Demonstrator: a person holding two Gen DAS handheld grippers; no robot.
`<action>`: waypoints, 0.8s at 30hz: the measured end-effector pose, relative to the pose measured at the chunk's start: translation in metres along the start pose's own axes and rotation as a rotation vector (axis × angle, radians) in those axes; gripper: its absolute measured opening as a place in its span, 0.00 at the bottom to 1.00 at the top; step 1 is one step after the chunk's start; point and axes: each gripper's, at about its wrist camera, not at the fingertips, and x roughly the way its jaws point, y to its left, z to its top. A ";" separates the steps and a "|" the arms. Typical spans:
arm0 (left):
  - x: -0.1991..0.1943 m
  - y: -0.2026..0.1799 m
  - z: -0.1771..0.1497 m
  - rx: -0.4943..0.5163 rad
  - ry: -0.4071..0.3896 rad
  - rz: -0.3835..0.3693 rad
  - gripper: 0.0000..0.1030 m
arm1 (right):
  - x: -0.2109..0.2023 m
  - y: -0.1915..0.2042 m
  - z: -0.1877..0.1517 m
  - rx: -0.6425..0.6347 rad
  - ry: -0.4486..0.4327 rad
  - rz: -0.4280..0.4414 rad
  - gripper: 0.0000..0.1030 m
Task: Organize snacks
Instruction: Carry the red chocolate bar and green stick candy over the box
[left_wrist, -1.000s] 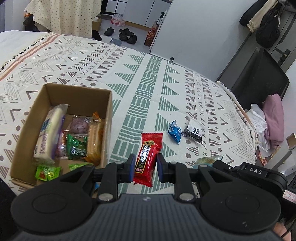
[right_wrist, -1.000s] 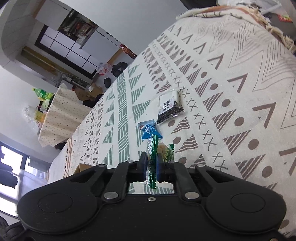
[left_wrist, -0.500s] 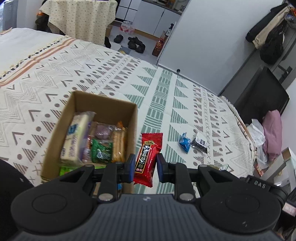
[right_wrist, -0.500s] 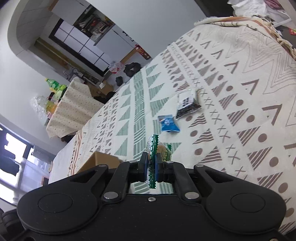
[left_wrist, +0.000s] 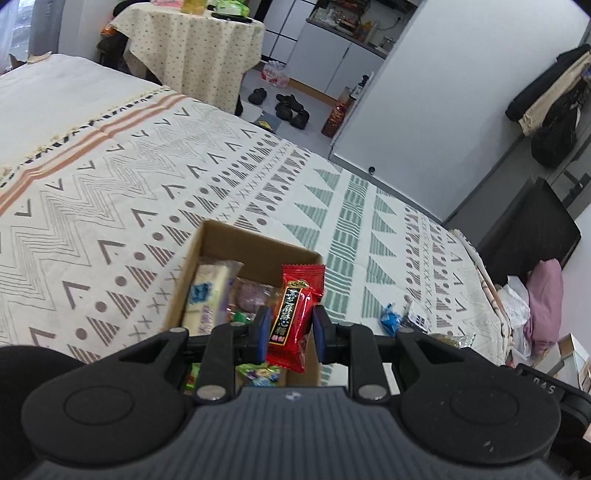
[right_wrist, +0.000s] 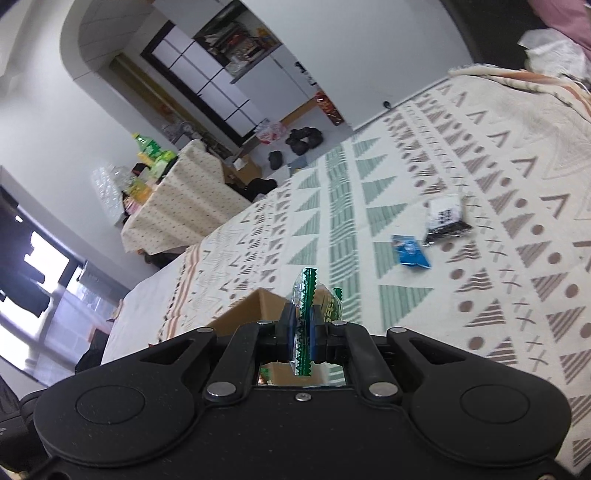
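With the left gripper (left_wrist: 289, 334) pinching the red candy pack (left_wrist: 295, 314) over the cardboard box (left_wrist: 258, 242) and the right gripper (right_wrist: 303, 336) clamped on a green-edged wrapper (right_wrist: 308, 295) near the box's corner, each should clear the rim before letting go.

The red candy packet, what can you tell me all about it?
The red packet is a shiny plastic wrapper with crimped, zigzag ends and a black label running down it with yellow writing. It stands nearly upright, leaning a little, pinched at its lower half between the blue pads of the left gripper. It hangs in the air over the near right corner of the cardboard box, which already holds other snacks. Only the gripper touches it.
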 end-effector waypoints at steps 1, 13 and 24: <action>-0.001 0.005 0.002 -0.008 0.000 0.000 0.22 | 0.000 0.006 0.000 -0.007 0.001 0.006 0.08; -0.004 0.047 0.009 -0.052 0.046 0.008 0.22 | 0.011 0.068 -0.017 -0.078 0.061 0.046 0.08; 0.018 0.062 0.003 -0.097 0.111 -0.026 0.22 | 0.040 0.099 -0.044 -0.127 0.148 0.027 0.08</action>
